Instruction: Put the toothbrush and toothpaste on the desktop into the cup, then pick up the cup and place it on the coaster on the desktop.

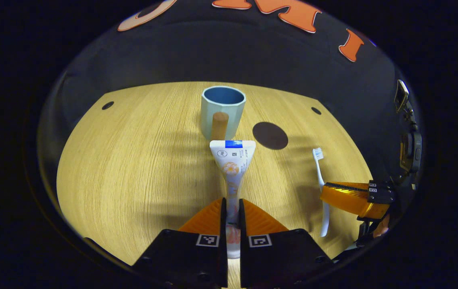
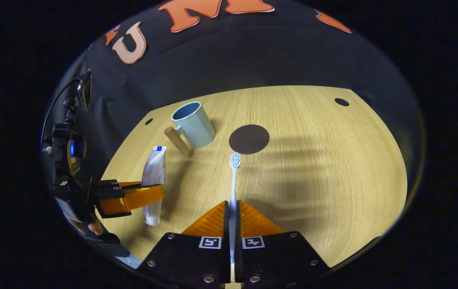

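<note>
Cup [image 1: 223, 112] is standing upright at 12 o'clock on the desktop [image 1: 132, 168], inside looking empty, wooden handle facing the left gripper view. Coaster [image 1: 270, 135] is lying bare at its 4 o'clock, just beside it. Left gripper [image 1: 233, 208] is pinching the toothpaste [image 1: 232, 160] mid-tube, crimped end pointing toward the cup; the cap end is getting cut off behind the fingers. Right gripper [image 2: 232, 210] is pressing both fingers on the toothbrush [image 2: 234, 176] handle, bristles pointing at the coaster at 12 o'clock; the handle's tail is running hidden between the fingers.
</note>
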`<state>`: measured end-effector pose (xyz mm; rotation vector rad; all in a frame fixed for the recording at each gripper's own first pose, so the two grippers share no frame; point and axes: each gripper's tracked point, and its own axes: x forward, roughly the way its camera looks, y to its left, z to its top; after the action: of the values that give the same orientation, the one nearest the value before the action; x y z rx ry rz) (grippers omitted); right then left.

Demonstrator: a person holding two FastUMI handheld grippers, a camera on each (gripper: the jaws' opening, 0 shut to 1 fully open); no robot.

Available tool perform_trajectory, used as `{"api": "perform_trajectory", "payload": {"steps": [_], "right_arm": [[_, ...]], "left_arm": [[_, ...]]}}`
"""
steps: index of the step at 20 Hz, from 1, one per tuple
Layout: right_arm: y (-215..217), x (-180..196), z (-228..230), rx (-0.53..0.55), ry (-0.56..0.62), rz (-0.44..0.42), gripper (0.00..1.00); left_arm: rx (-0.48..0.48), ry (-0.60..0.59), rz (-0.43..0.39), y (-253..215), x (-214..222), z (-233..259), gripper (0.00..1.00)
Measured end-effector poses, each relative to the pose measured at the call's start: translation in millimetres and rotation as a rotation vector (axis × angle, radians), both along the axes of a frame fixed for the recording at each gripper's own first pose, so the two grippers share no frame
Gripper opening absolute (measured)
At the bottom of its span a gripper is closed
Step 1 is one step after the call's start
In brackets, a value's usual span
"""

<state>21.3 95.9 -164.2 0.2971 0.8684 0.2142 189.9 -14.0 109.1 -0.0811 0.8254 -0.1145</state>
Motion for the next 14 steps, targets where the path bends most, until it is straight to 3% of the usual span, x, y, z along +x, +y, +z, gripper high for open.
{"api": "perform_trajectory", "payload": {"steps": [1,4,9,14], "right_arm": [[-2,2,3,0.003,-0.030,-0.006,0.04],[-5,16,19,0.013,-0.124,-0.019,0.04],[-11,28,39,-0.019,-0.268,-0.032,0.04],[-7,50,66,-0.030,-0.424,-0.035,0.05]], "left_arm": [[0.001,-0.032,0.002,0,6,-14,0.12],[0.004,-0.141,0.010,14,3,22,0.12],[0.026,-0.417,0.082,28,6,69,0.12],[0.043,-0.601,0.081,39,12,125,0.11]]}}
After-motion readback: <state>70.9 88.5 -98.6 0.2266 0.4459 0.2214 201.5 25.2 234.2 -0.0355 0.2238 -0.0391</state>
